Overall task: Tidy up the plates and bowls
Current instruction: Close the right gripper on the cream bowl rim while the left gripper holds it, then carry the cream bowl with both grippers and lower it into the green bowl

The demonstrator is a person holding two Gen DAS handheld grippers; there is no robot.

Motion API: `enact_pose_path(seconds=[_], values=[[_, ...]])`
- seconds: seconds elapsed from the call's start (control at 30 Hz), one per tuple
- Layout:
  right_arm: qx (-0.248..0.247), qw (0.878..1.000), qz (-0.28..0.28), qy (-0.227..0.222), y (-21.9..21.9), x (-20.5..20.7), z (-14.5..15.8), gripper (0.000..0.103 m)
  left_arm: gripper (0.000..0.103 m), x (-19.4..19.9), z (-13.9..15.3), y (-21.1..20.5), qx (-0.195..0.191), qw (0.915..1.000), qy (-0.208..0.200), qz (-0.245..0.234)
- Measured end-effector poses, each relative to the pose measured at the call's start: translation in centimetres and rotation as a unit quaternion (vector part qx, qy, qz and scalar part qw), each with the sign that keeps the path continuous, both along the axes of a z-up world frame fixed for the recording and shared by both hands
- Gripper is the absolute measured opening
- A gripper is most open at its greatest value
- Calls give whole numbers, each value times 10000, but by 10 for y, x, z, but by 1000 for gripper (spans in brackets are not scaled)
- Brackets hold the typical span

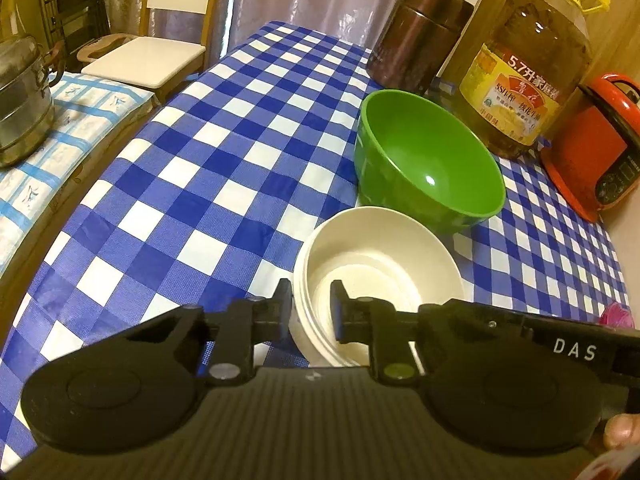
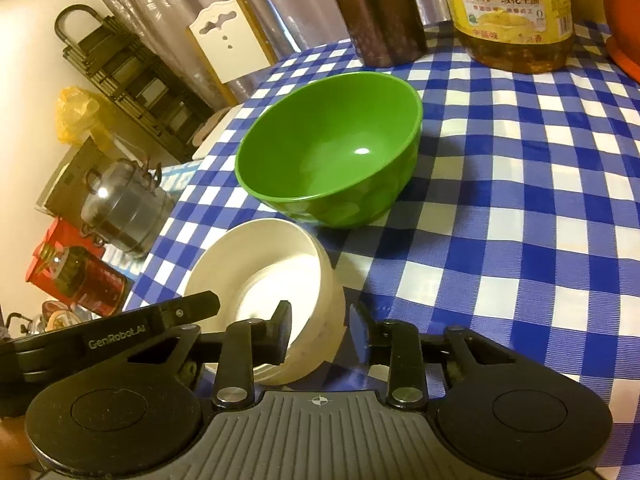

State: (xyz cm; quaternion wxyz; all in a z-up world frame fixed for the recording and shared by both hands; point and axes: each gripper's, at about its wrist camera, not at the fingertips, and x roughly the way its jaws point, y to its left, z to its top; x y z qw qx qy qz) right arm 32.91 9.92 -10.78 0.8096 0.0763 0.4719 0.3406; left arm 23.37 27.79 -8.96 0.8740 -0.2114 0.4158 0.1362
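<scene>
Left camera: the left claw (image 1: 310,300) has one finger inside and one outside the near wall of the white bowls (image 1: 376,276), pinching it. The green bowl (image 1: 430,160) sits just behind them on the checkered tablecloth (image 1: 200,168).

Right camera: the right claw (image 2: 320,330) also straddles the white bowls' (image 2: 264,280) wall, but its fingers stand apart. The oil bottle (image 2: 512,16) stands behind the green bowl (image 2: 332,148).

Glossy green bowl (image 1: 428,160), matt white bowls (image 1: 376,272)
</scene>
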Motion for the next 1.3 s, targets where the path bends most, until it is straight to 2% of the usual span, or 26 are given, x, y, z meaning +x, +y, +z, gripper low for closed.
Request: enact_pose_path(seconds=[0.27,0.5,0.87,1.3], values=[[59,10000,10,42,0,-1,0,17,13,-1,-2,1,-15,10000,42,2],[68,9999,-31,70,1,-2,3,13,11,-6,6,-1,76,10000,40,-37],[297,9995,51,-94,-2,-13,23,12,11,-26,25,0,94,9998,-131,72],[629,9967,-68,-510,-15,-17,57,12,11,-23,60,-10,224,9973,-689,153]])
